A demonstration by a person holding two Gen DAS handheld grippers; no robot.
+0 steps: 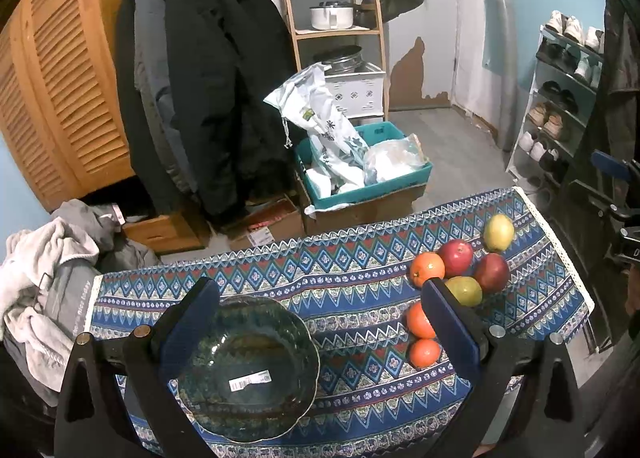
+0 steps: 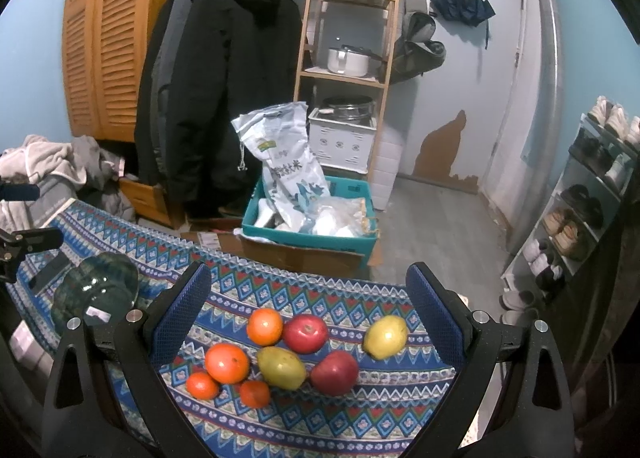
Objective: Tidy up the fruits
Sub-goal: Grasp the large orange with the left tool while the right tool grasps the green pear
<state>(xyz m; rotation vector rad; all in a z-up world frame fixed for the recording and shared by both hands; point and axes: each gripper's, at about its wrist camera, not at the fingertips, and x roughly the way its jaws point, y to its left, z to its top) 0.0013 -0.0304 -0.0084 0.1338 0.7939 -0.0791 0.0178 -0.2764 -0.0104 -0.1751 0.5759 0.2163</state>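
Two views, and the left wrist comes first. Your left gripper (image 1: 324, 322) hangs with its blue-padded fingers (image 1: 190, 322) spread wide and nothing between them. Below and between them sits the dark glass bowl (image 1: 248, 368), a white label stuck on its inside, resting on the patterned tablecloth (image 1: 340, 270). The fruit lies to the right of the bowl, well apart from it: a yellow lemon (image 1: 499, 233) farthest off, two red apples (image 1: 456, 258) side by side, a yellow-green pear (image 1: 466, 291) partly behind your right-hand finger, and three oranges (image 1: 428, 269) strung toward you (the nearest two half hidden by that same finger). Beyond the table you can see a teal crate (image 1: 384, 182) with bags in it.

From the right wrist, your right gripper (image 2: 308, 310) is likewise wide apart and grips nothing; its fingers (image 2: 182, 314) frame the whole cluster. Here four oranges (image 2: 227, 363) show, two larger and two small, grouped at the left; the pear (image 2: 281, 368) touches the nearest of them, one apple (image 2: 305, 333) sits beside the far orange, the other apple (image 2: 335, 373) lies just right of the pear, and the lemon (image 2: 385, 337) stands a little apart at the right. Off to the left the bowl (image 2: 96, 290) sits on the cloth (image 2: 320, 418), with the other gripper (image 2: 28, 244) just beside it at the frame edge.
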